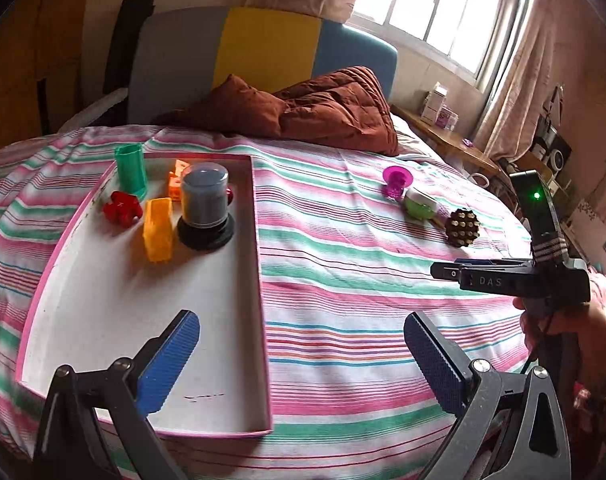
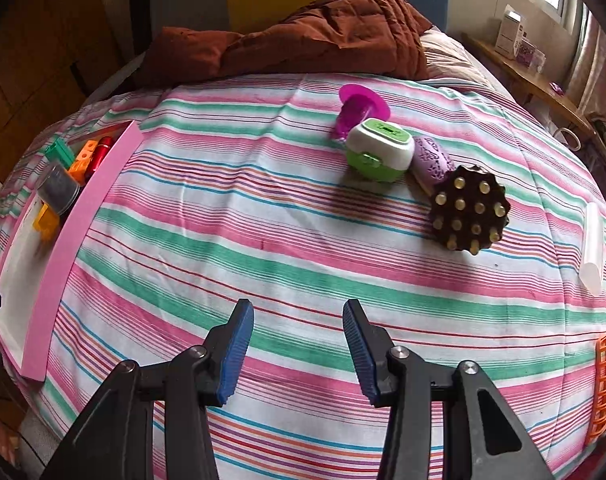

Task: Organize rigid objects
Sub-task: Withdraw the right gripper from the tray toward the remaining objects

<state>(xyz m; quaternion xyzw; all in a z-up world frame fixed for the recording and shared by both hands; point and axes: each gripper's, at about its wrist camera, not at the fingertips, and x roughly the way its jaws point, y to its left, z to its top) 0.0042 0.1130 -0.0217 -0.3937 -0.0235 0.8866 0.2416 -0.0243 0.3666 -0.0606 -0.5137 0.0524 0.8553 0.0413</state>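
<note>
A bed covered by a pink, green and white striped sheet [image 2: 303, 264] filled a bedroom with a curtained window [image 1: 435, 4] and a rumpled brown quilt [image 1: 327, 108] at its head. A shallow pink-rimmed white cardboard tray [image 1: 259, 264] on the sheet held small plastic toys, while a green-and-white plastic case [image 2: 379, 152] and a brown studded disc [image 2: 469, 210] lay well apart from it. The left gripper [image 1: 301, 364] and right gripper [image 2: 297, 354] both hung over the sheet, jaws apart and empty.

tray [image 1: 259, 264] with toys: ahead-left of left gripper [image 1: 303, 364] | studded ball [image 2: 469, 210]: ahead-right of right gripper [image 2: 297, 354], on the bed
</note>
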